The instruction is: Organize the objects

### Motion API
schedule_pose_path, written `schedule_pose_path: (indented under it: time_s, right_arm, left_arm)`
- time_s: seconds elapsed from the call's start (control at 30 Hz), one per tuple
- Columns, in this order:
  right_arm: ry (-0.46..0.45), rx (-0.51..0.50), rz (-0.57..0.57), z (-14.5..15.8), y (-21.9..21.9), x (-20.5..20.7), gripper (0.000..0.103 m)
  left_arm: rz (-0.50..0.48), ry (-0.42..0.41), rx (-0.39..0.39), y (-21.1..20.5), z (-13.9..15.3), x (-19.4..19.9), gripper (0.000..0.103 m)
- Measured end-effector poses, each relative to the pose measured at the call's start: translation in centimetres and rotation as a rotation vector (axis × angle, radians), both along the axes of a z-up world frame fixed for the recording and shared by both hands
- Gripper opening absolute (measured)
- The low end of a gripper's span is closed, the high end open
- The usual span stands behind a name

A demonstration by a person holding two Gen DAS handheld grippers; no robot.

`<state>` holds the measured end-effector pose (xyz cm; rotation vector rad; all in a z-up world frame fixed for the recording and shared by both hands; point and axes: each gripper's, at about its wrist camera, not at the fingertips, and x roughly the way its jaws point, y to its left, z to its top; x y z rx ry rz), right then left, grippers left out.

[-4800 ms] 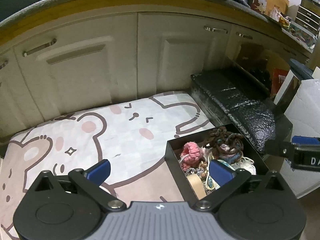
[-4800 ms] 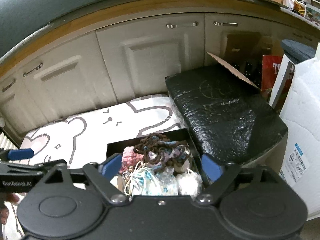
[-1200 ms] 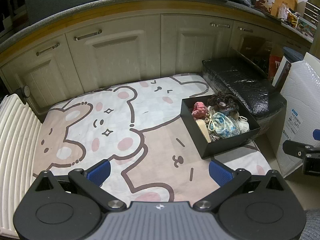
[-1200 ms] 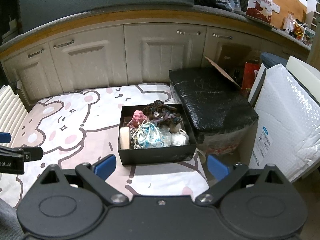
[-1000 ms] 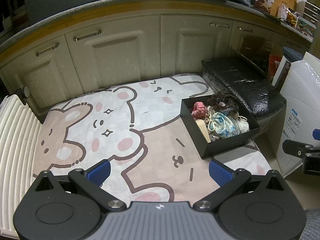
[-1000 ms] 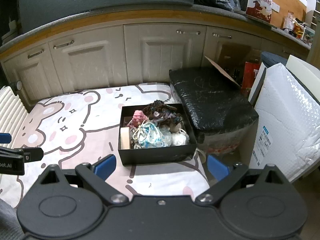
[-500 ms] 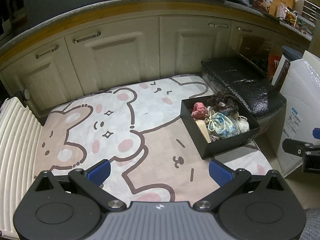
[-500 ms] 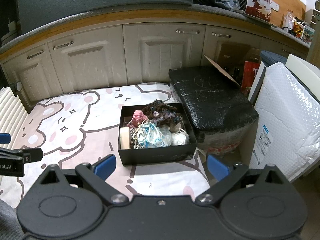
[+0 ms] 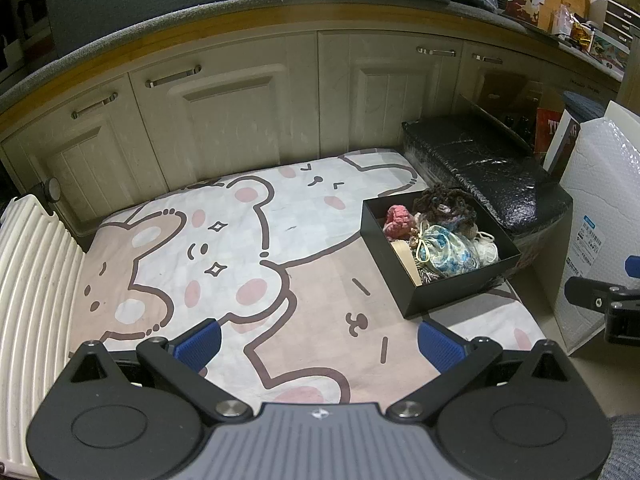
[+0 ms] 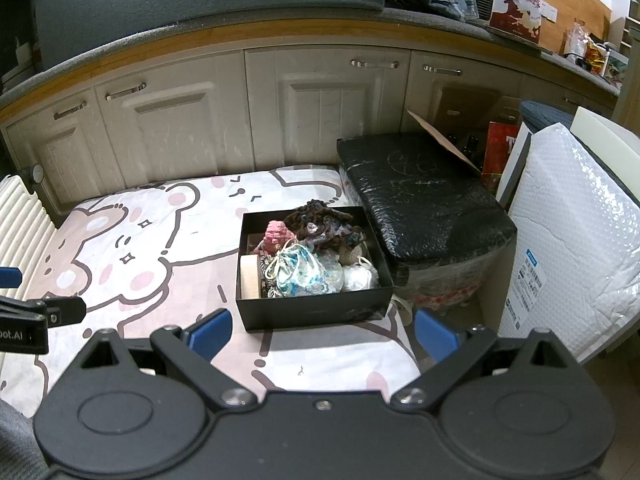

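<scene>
Jaws of both grippers gape empty above mat [image 9: 304,280], black box [image 10: 312,312] at its right edge.

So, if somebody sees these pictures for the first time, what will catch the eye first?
Probably the black box, open and heaped with small things, among them a pink knitted piece and a blue-and-white pouch. It sits on the right part of a cartoon bear mat. Both hand-held grippers, left and right, are open and empty.

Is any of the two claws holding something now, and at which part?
Nothing is held. The left claw and the right claw are both open and empty, short of the black box.
</scene>
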<state>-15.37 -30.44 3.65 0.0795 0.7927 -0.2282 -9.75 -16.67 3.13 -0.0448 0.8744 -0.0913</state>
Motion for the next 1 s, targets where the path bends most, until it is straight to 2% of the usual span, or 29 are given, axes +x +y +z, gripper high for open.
schedule_pose_path:
  time_s: [1.0]
  right_arm:
    - [-0.001, 0.000, -0.001, 0.00, -0.08, -0.01, 0.099]
  left_arm:
    - [-0.004, 0.001, -0.002, -0.51, -0.04, -0.15, 0.103]
